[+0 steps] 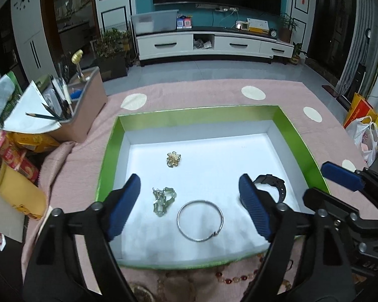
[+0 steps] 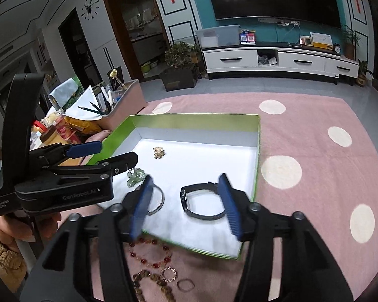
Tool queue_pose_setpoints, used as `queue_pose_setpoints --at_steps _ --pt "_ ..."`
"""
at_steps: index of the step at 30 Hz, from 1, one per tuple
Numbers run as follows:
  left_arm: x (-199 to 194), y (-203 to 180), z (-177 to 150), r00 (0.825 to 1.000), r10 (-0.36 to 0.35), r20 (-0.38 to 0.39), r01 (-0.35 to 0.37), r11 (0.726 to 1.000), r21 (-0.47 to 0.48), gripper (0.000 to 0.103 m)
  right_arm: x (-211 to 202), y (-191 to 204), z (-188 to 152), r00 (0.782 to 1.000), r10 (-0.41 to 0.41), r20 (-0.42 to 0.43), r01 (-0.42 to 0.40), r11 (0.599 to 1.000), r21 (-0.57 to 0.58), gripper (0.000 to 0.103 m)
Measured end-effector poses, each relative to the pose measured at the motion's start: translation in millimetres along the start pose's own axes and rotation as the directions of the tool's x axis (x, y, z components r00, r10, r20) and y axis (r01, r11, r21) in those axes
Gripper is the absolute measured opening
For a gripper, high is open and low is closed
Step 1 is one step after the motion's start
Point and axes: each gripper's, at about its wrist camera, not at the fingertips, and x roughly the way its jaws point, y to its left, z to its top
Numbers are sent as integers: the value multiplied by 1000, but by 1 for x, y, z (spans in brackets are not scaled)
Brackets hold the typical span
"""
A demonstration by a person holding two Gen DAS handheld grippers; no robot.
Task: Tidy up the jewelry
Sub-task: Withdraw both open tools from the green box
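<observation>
Mostly bare floor inside green-rimmed tray (image 1: 108, 148)

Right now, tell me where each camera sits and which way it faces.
Left wrist: sits on the left tongs, looking forward and down into the green box at the silver bangle; its own blue pads stand open, and the right tongs enter from the right.
Right wrist: sits on the right tongs, angled down at the box's near corner and the black watch; the left tongs and a hand show at left.
Shared: box, bangle, watch, green bead bracelet, gold brooch, pink rug.
</observation>
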Motion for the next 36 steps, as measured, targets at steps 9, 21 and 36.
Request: queue_pose_setpoints --at_steps 9,21,36 --pt "-49 -7 -30 1000 1 22 -2 1000 28 101 -45 7 -26 999 -28 -22 28 999 29 94" --pt "-100 13 -102 999 24 -32 -25 999 -38 101 -94 26 -83 996 -42 -76 44 999 30 97" --pt "-131 42 -171 994 47 -96 -59 990 -131 101 -111 34 -131 988 -69 -141 75 997 35 97"
